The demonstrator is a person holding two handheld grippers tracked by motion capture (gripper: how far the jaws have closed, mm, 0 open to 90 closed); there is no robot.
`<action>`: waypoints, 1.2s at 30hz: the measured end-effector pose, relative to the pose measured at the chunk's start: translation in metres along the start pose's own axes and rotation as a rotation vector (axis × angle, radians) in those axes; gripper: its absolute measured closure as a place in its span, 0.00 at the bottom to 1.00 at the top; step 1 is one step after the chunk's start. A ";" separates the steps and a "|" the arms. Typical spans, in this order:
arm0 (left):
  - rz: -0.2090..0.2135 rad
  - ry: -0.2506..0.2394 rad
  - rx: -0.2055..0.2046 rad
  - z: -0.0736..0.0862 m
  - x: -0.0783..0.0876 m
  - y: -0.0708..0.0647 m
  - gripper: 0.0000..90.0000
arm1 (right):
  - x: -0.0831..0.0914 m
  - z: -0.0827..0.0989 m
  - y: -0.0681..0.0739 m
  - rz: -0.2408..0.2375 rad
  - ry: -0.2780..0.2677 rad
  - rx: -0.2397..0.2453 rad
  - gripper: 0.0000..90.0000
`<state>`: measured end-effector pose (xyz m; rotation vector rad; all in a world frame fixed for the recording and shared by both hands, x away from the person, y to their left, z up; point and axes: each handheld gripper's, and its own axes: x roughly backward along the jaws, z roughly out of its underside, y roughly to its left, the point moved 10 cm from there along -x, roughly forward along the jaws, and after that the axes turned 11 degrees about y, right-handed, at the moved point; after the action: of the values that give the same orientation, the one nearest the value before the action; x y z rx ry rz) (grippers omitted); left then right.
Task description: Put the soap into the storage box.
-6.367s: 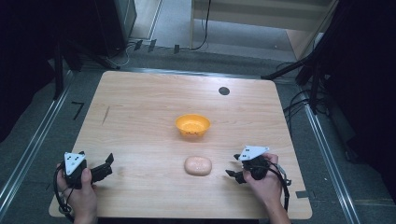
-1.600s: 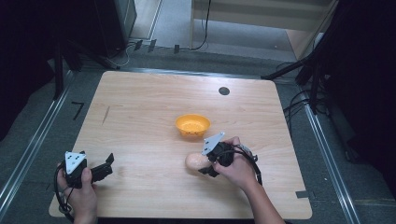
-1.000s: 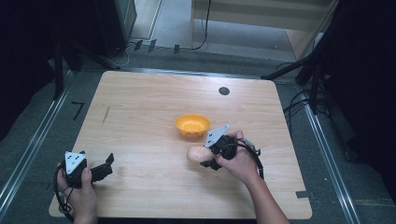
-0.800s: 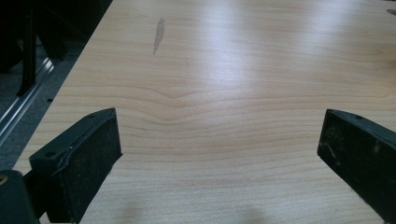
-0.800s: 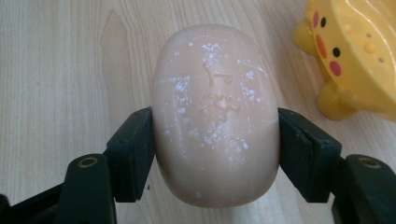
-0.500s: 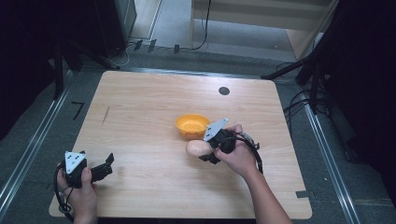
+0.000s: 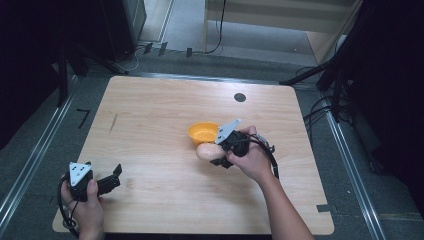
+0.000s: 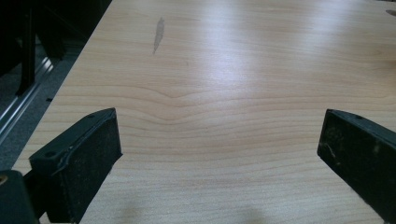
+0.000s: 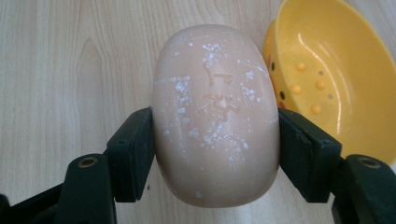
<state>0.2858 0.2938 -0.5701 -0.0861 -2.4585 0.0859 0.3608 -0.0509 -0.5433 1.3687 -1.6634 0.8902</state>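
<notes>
A pale pink oval soap bar (image 9: 215, 112) is clamped between the jaws of my right gripper (image 9: 215, 154), lifted off the table. In the high view the soap bar (image 7: 207, 151) hangs just in front of the small yellow dish (image 7: 203, 133), with the right gripper (image 7: 220, 154) shut on it. The yellow dish (image 9: 327, 74) has small bumps and holes inside and lies to the right of the soap in the right gripper view. My left gripper (image 7: 114, 179) rests open near the table's front left corner, and its jaws (image 8: 219, 158) stand wide over bare wood.
The wooden table (image 7: 150, 125) has a dark round hole (image 7: 240, 97) near its far edge and a small dark mark (image 7: 114, 121) at the left. Metal rails and cables lie on the floor around the table.
My right gripper reached the soap bar, shut on it and has lifted it back toward the yellow dish. The left gripper has stayed in place.
</notes>
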 end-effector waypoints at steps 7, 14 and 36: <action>0.003 0.001 0.001 0.000 0.000 0.000 0.00 | 0.000 0.001 -0.009 0.004 -0.003 -0.021 0.37; 0.004 0.002 0.001 0.000 0.000 0.000 0.00 | -0.001 0.001 -0.011 -0.002 -0.016 -0.029 0.37; 0.004 0.004 0.002 0.000 0.000 0.000 0.00 | 0.008 -0.001 -0.032 0.000 -0.030 -0.062 0.37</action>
<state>0.2859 0.2935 -0.5704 -0.0899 -2.4540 0.0896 0.3911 -0.0593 -0.5344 1.3460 -1.6998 0.8151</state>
